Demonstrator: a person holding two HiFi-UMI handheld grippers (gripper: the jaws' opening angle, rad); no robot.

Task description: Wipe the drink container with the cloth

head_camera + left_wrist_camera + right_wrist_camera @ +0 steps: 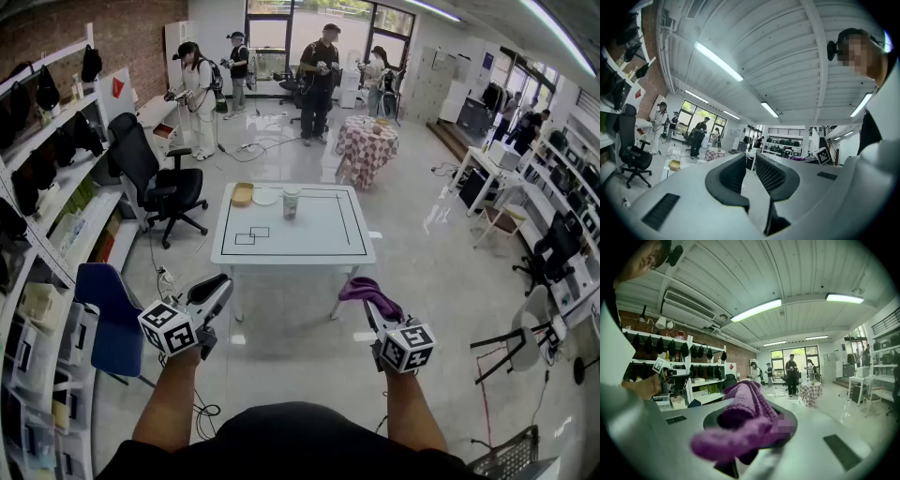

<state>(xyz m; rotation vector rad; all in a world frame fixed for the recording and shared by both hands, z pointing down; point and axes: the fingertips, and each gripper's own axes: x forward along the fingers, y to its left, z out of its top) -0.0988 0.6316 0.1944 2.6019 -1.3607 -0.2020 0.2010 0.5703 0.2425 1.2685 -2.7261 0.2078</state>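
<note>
Head cam: high, pitched down, bench (309, 230) well ahead. Gripper cams sit right behind left tongs (751, 164) and right tongs (367, 307), roughly level, facing the room. All share checkered table (366, 141).

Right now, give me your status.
Left gripper empty, jaws slightly apart. Right gripper shut on purple cloth. Drink container upright on white table ahead, untouched. Nothing in the way.

White table (309, 246) on glossy pale floor (281, 347). Black lines (251, 235) on top: large rectangle, two small overlapping squares near left. Along far edge, left to right: tan bowl (243, 194), white plate (265, 196), upright container (292, 202), close together.
</note>
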